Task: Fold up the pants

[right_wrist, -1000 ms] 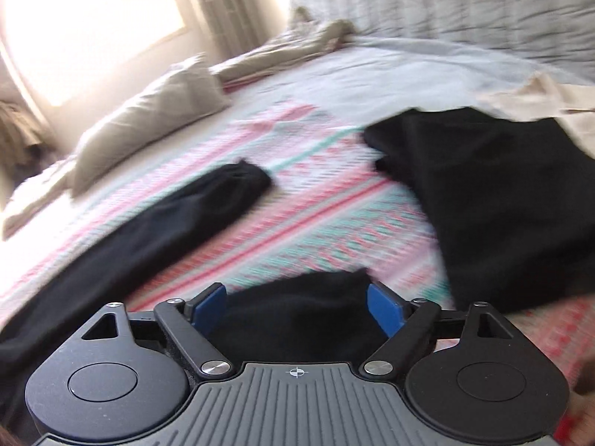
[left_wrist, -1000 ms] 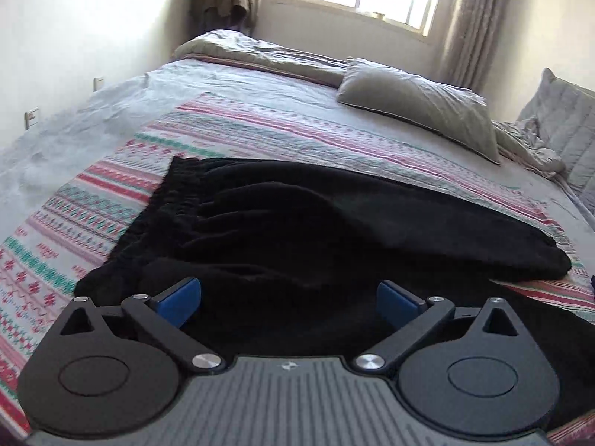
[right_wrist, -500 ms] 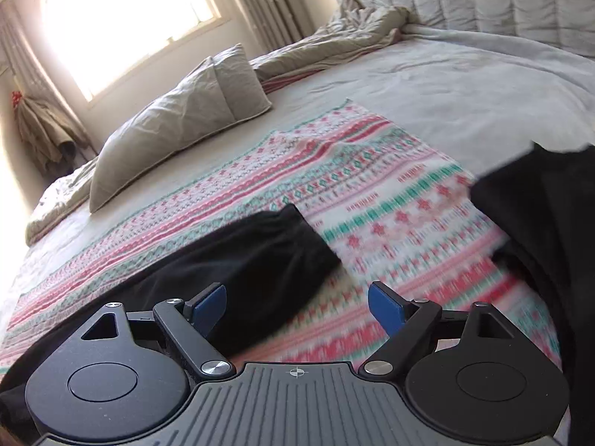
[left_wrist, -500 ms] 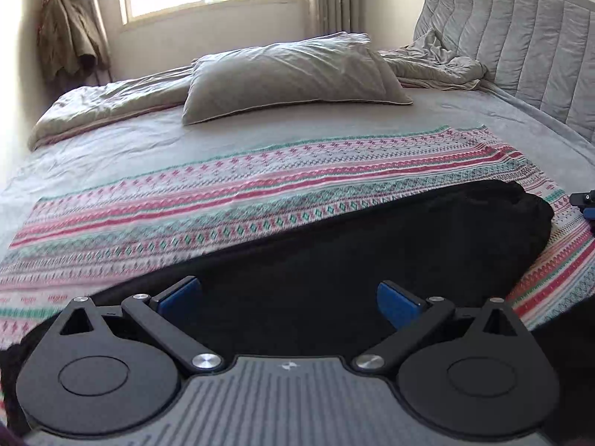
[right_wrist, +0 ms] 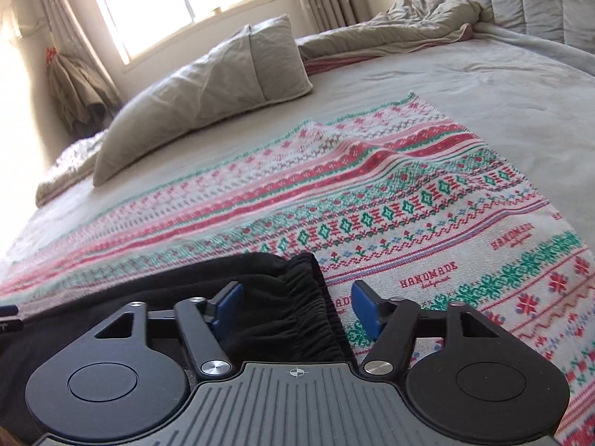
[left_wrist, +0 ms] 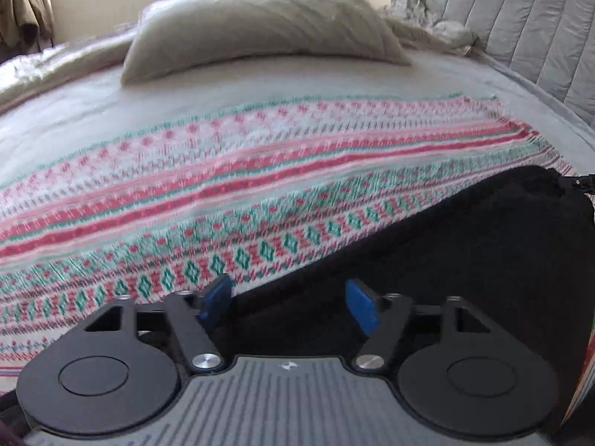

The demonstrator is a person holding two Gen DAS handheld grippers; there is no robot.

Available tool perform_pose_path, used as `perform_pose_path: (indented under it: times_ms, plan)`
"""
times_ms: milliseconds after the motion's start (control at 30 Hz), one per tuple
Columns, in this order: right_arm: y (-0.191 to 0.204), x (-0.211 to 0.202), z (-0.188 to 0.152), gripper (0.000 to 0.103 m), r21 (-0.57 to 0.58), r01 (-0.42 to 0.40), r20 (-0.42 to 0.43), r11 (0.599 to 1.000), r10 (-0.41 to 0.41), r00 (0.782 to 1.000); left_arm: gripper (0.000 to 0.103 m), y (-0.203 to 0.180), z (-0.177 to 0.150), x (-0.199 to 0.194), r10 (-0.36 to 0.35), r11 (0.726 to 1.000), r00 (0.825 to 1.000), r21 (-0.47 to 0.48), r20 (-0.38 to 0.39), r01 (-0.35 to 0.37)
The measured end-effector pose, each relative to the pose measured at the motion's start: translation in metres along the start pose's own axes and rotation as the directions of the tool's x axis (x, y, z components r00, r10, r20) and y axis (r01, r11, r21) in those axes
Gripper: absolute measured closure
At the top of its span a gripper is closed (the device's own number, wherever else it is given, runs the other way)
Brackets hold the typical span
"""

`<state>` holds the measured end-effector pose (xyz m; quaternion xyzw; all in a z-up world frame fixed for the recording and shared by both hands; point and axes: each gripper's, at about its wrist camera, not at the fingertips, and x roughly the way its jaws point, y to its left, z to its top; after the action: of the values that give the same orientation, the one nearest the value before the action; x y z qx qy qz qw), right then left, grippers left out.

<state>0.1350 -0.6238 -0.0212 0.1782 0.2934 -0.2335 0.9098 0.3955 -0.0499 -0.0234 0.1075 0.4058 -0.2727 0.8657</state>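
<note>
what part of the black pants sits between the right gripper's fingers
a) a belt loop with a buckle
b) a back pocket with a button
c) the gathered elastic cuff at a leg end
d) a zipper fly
c: in the right wrist view the ruched, elastic-gathered end of the black pants lies between the closing fingers of the right gripper, on the patterned blanket.

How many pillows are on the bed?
1: a grey pillow lying near the window side, beyond the patterned blanket. Others may lie outside both views.
</note>
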Motion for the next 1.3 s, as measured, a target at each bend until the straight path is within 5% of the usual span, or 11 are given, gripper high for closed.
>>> perform_pose_path:
  times_ms: [100,167,367,467,533,667,767,967,1067,1167,1300]
  plan:
    - [0.001,0.003,-0.005,0.071,-0.018,-0.007,0.031,1.0,0.008,1.0,0.054,-0.003,-0.003,0.002,-0.018,1.0,1.0,0.01,0.009,0.018]
    - [0.002,-0.001,-0.005,0.078,-0.017,-0.012,0.047,1.0,0.013,0.999,0.088,-0.007,-0.005,0.002,-0.033,0.999,0.999,0.012,0.02,0.033]
    - [0.001,-0.021,0.005,0.083,-0.016,-0.018,0.153,1.0,0.02,0.988,0.091,-0.006,-0.009,-0.017,0.007,1.0,0.98,-0.019,0.2,-0.004]
    - [0.006,-0.009,0.009,0.083,-0.074,0.042,0.134,0.996,-0.032,0.99,0.092,-0.005,-0.009,-0.003,0.057,0.998,0.985,-0.043,0.164,-0.05]
    - [0.011,0.007,0.004,0.08,-0.124,0.097,0.067,0.988,-0.089,0.994,0.09,-0.008,-0.01,0.007,0.101,0.995,0.985,-0.031,0.139,-0.097]
    - [0.02,-0.004,0.001,0.04,-0.132,0.182,0.102,0.974,-0.169,0.98,0.037,-0.017,-0.006,-0.008,0.19,0.982,0.968,-0.039,0.165,-0.186]
    - [0.033,-0.033,0.004,0.04,-0.165,0.188,0.167,0.968,-0.16,0.973,0.023,-0.034,-0.011,-0.032,0.168,0.986,0.963,-0.029,0.209,-0.165]
    - [0.088,-0.047,-0.011,0.04,-0.323,0.082,0.114,0.943,-0.047,0.992,0.013,-0.078,-0.042,-0.065,0.024,1.0,0.976,0.008,0.217,-0.026]
    - [0.096,-0.031,-0.032,0.041,-0.402,0.126,0.048,0.907,-0.116,0.992,0.013,-0.086,-0.062,-0.062,0.004,1.0,0.986,0.01,0.165,-0.006]
    - [0.067,-0.027,-0.043,0.045,-0.34,0.131,-0.013,0.931,-0.144,0.99,0.01,-0.079,-0.083,-0.051,0.003,0.999,0.996,-0.038,0.09,0.001]
    - [0.054,-0.048,-0.04,0.046,-0.256,0.119,-0.04,0.959,-0.134,0.99,0.007,-0.07,-0.106,-0.066,0.016,0.998,0.99,-0.063,0.144,-0.007]
